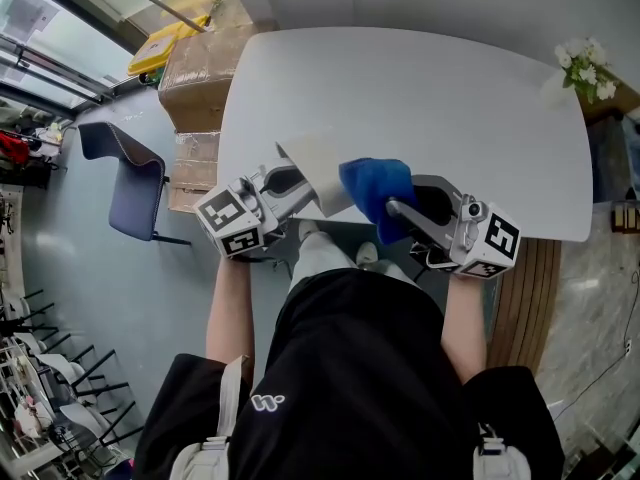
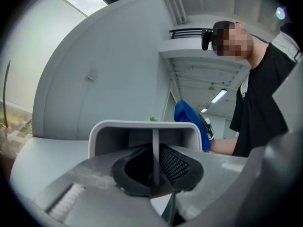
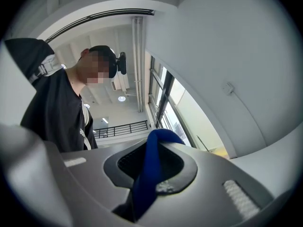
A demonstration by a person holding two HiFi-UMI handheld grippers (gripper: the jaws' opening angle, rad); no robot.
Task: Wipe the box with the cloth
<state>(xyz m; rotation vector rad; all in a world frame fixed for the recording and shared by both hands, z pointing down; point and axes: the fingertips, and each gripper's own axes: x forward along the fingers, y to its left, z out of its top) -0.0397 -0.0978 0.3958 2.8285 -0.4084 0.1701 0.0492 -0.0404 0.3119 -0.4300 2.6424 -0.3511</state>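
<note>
left claw (image 1: 290, 183): clenched on a thin wall of the box (image 1: 318, 163); the wall stands upright between the jaws in the left gripper view.
right claw (image 1: 400, 208): clamped on the blue cloth (image 1: 375, 193), with a fold bunched between the jaws.
box: at the near edge of the worktop (image 1: 420, 98), between the 2 claws; can't tell if it is lifted or resting.
cloth: touching the box's right side.
step: wiping looks under way or about to start.
next: likely hold the box steady with the left claw and drag the cloth across its faces, then turn it for the unwiped sides.
</note>
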